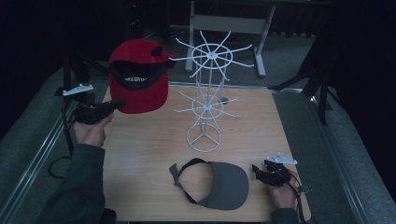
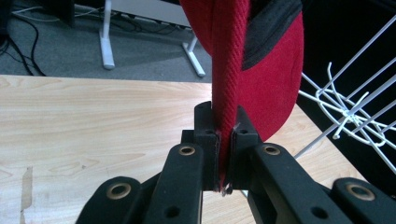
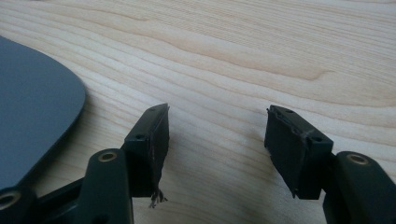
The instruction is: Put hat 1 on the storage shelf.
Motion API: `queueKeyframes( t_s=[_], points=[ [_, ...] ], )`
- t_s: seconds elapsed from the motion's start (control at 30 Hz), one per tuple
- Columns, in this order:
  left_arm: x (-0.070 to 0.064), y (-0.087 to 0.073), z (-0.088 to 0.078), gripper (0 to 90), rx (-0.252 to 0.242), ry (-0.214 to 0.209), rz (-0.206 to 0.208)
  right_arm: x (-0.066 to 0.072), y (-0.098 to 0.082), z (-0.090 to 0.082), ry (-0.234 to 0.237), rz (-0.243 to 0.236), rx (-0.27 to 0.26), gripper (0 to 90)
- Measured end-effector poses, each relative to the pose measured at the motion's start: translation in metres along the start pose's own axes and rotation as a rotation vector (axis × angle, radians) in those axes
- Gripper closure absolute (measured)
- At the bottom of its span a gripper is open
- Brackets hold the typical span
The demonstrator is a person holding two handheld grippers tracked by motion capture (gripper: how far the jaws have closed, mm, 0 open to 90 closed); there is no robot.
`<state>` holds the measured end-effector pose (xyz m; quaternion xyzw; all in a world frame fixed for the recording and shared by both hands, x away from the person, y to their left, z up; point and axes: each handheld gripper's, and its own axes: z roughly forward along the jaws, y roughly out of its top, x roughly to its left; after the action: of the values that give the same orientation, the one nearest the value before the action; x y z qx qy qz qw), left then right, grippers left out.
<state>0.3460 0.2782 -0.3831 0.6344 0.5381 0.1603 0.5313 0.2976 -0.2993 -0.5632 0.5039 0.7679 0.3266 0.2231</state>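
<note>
My left gripper (image 1: 117, 103) is shut on the brim edge of a red cap (image 1: 138, 77), holding it up above the table's far left, close to the white wire hat rack (image 1: 205, 100). In the left gripper view the red brim (image 2: 227, 93) is pinched between the gripper (image 2: 225, 128) pads, with rack arms (image 2: 348, 109) at the right. A grey visor (image 1: 219, 183) with a black strap lies flat near the front edge. My right gripper (image 1: 256, 171) rests on the table just right of it, open with nothing between the jaws. The right gripper (image 3: 217, 130) view has the visor's brim (image 3: 32, 116) at left.
The wooden table (image 1: 144, 154) has grey carpeted ledges on both sides. A metal stand's legs (image 1: 229, 23) rise on the floor beyond the far edge. Bare wood lies between the rack base and the visor.
</note>
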Motion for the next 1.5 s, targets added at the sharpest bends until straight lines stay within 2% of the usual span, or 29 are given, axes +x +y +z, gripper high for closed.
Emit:
queueKeyframes(
  t_s=[0.77, 0.93, 1.5],
  points=[
    [-0.011, 0.016, -0.003, 86.2, -0.03, -0.009, 0.033, 0.0, -0.001, 0.001, 0.009, -0.003, -0.008, 37.1],
    [-0.015, 0.021, -0.006, 86.2, -0.049, -0.016, 0.04, 0.0, -0.001, 0.002, 0.014, -0.008, -0.011, 34.1],
    [-0.027, 0.041, -0.012, 86.1, -0.101, -0.04, 0.052, 0.0, -0.001, 0.002, 0.018, -0.011, -0.013, 33.4]
  ],
)
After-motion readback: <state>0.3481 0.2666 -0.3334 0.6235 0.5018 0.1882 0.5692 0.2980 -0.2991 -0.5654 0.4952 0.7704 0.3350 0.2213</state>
